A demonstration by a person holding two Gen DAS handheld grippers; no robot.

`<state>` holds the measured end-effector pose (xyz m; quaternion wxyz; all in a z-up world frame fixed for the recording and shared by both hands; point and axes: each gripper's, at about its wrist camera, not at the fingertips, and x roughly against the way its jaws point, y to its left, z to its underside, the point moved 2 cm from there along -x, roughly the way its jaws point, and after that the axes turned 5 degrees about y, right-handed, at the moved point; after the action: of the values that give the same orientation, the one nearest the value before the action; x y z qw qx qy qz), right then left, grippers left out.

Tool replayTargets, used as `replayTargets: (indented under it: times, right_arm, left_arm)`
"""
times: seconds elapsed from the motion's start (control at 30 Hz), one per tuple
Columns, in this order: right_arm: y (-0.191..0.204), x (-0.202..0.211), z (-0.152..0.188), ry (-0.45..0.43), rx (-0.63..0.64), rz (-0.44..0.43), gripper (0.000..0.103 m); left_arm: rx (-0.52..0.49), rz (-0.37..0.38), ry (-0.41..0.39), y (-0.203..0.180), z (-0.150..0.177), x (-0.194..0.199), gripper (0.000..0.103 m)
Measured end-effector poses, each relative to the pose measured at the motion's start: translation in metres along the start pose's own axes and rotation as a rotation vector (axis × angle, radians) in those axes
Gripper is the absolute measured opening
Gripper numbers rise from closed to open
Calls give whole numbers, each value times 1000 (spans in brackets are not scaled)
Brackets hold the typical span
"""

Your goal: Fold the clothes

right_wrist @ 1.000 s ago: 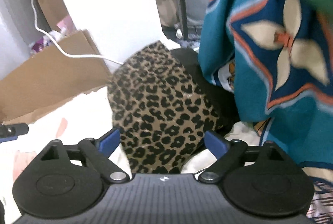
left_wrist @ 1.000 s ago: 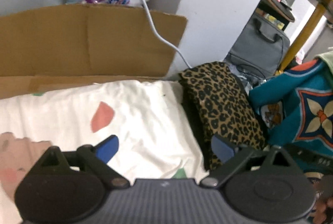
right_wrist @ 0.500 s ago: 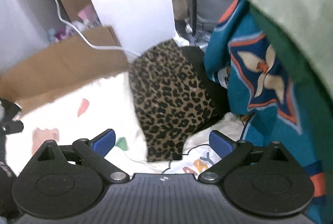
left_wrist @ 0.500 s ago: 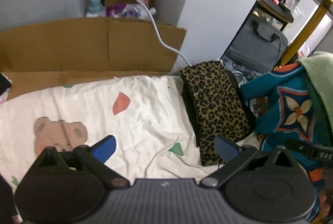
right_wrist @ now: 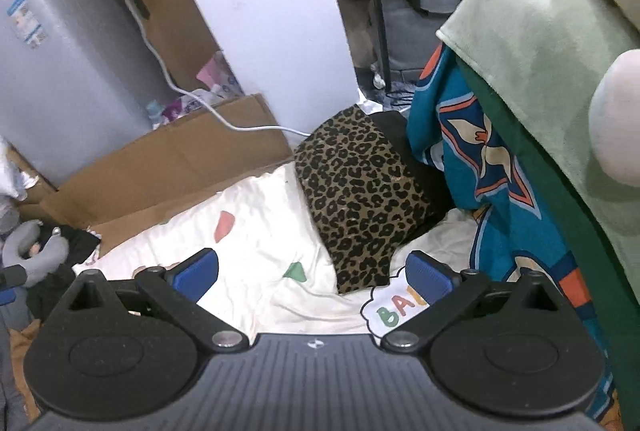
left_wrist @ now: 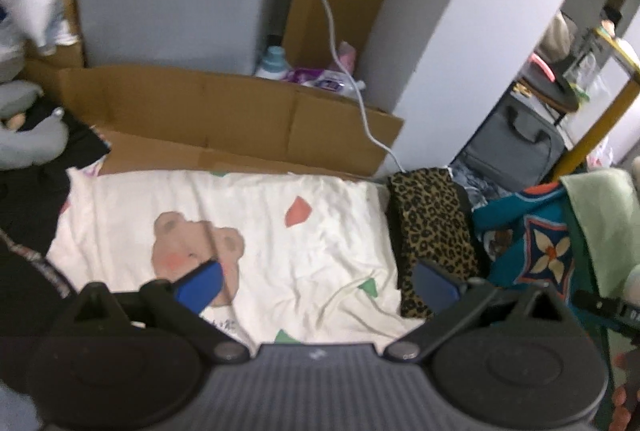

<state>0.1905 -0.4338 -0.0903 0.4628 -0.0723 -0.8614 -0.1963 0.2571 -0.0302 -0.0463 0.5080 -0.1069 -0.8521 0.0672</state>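
A folded leopard-print garment (left_wrist: 434, 227) (right_wrist: 360, 199) lies at the right end of a cream sheet (left_wrist: 260, 231) (right_wrist: 256, 255) printed with a bear and coloured shapes. To its right a pile of clothes rises: a teal patterned piece (left_wrist: 536, 251) (right_wrist: 492, 167) under a pale green one (left_wrist: 604, 223) (right_wrist: 540, 63). My left gripper (left_wrist: 316, 283) hangs open above the sheet with nothing between its blue pads. High over the leopard garment's near end, my right gripper (right_wrist: 312, 277) is also open and empty.
Flattened cardboard (left_wrist: 224, 119) (right_wrist: 168, 167) stands behind the sheet, with a white cable (left_wrist: 344, 71) running down a white pillar (left_wrist: 460, 43). A grey bag (left_wrist: 516, 147) and a yellow-legged table (left_wrist: 600, 111) are at the far right. Dark clothes and a grey neck pillow (right_wrist: 36, 251) lie left.
Both grippers have risen and drawn back from the leopard garment, so more of the sheet and room shows. The right gripper's jaws spread slightly wider. The garment lies still.
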Motion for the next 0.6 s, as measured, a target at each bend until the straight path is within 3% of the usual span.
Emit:
replayTargets:
  times: [0.27,0.43,0.6]
  right_arm:
    - [10,26,34,23,11,2,103]
    - [32,45,60,19,80,-11,103]
    - [55,72,76,-4,171,-16,103]
  left_arm:
    - [30,-26,-32,25,28,44,103]
    - [83,-31,-38,18,54,56,102]
    - [63,-47,-32,2,84,69,102]
